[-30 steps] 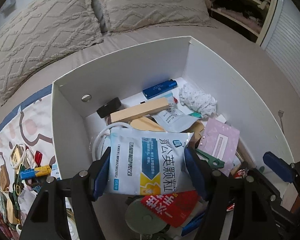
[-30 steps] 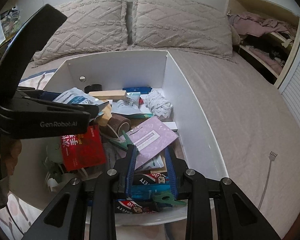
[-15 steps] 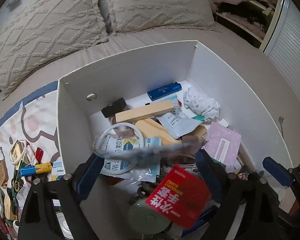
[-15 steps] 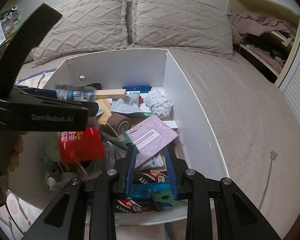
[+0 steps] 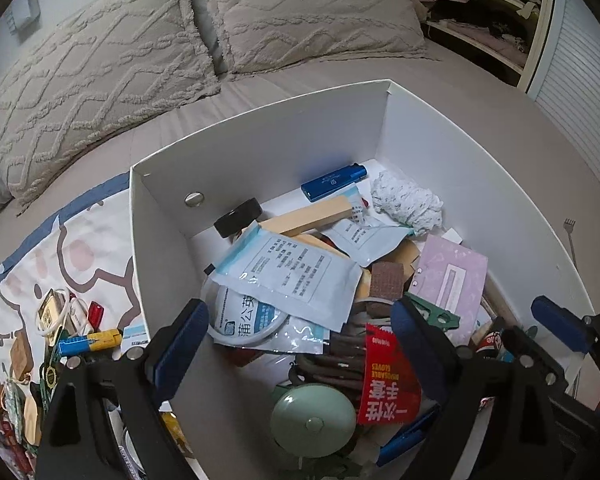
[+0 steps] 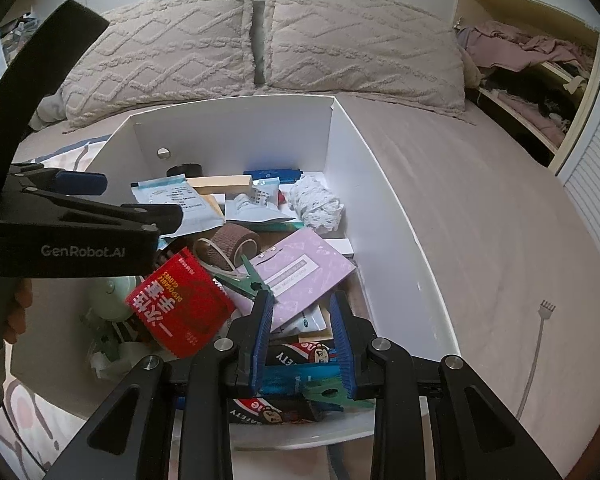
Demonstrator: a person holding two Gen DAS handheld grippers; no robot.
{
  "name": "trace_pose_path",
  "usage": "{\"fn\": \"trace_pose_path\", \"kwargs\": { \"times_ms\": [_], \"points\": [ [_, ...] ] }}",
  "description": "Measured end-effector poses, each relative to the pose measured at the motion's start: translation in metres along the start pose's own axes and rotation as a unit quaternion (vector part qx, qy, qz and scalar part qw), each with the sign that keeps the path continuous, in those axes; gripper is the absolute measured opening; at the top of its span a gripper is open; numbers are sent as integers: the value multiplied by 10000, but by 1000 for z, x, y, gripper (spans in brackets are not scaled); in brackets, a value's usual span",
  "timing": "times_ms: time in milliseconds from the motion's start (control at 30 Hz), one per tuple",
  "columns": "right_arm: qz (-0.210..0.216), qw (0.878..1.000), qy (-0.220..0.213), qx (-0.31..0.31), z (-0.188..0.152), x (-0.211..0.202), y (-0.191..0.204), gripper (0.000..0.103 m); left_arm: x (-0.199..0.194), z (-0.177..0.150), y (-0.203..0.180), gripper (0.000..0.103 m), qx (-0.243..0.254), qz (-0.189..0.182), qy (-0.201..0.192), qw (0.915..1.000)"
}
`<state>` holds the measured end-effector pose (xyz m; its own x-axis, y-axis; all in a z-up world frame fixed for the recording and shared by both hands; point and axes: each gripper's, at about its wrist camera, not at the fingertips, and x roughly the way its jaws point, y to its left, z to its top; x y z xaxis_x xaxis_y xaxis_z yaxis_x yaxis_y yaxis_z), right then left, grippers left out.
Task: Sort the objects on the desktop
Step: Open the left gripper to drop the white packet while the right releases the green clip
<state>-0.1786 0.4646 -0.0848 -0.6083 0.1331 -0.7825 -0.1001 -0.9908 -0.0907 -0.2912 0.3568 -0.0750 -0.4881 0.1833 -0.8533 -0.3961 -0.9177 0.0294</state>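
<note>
Left hand-held gripper (image 5: 296,332) — jaws spread wide, nothing between the pads; a second ago they clamped the white-and-blue medicine sachet (image 5: 288,276). That sachet now lies released in the white box (image 5: 268,136), printed back up, resting across a second sachet (image 5: 256,326) of the same make and a white ring (image 5: 220,330), just in front of the wooden block (image 5: 312,216).

Right hand-held gripper (image 6: 302,344) — jaws narrow, unchanged from a second ago, hanging over the near end of the box above a cartoon-printed packet (image 6: 296,354) and a green clip (image 6: 324,394); whether the pads press on anything cannot be told.

Other contents of the box: red disposable-glove packet (image 5: 388,380), now lying more upright than before; pale green round case (image 5: 312,424); lilac card (image 5: 452,276); brown tape roll (image 6: 230,242); blue lighter (image 5: 334,182); black tape roll (image 5: 238,218); crumpled white cloth (image 5: 406,202).

Outside the box — loose small items on the patterned mat (image 5: 28,272), all on the bed (image 5: 500,128).
</note>
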Motion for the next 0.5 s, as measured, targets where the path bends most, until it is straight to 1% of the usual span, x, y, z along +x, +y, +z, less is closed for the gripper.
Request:
{"fn": "trace_pose_path", "kwargs": {
  "times_ms": [100,133,167,200,233,367,467,500],
  "points": [
    [-79,10000,-1,-22,0,0,1,30,0,-3,1,93,-14,-13,11,10000],
    [-114,9999,6,-31,0,1,1,44,0,-4,2,93,-26,-13,15,10000],
    [-169,9998,-2,-47,0,0,2,80,-1,-5,3,93,-34,-5,14,10000],
    [-278,9996,-51,-89,0,-1,3,95,-1,-5,3,93,-33,-2,8,10000],
    [-331,9993,-126,-138,0,-3,4,102,-3,-6,3,93,-25,-7,-10,10000],
    [-352,9989,-292,-107,3,-12,4,102,-10,-9,6,93,-25,-8,-171,9999],
    [-417,9985,-318,-130,4,-15,4,102,-15,-14,8,93,-11,121,-336,9994],
    [-434,9985,-311,-131,4,-15,5,102,-16,-16,9,94,17,113,-397,9991]
  ]
}}
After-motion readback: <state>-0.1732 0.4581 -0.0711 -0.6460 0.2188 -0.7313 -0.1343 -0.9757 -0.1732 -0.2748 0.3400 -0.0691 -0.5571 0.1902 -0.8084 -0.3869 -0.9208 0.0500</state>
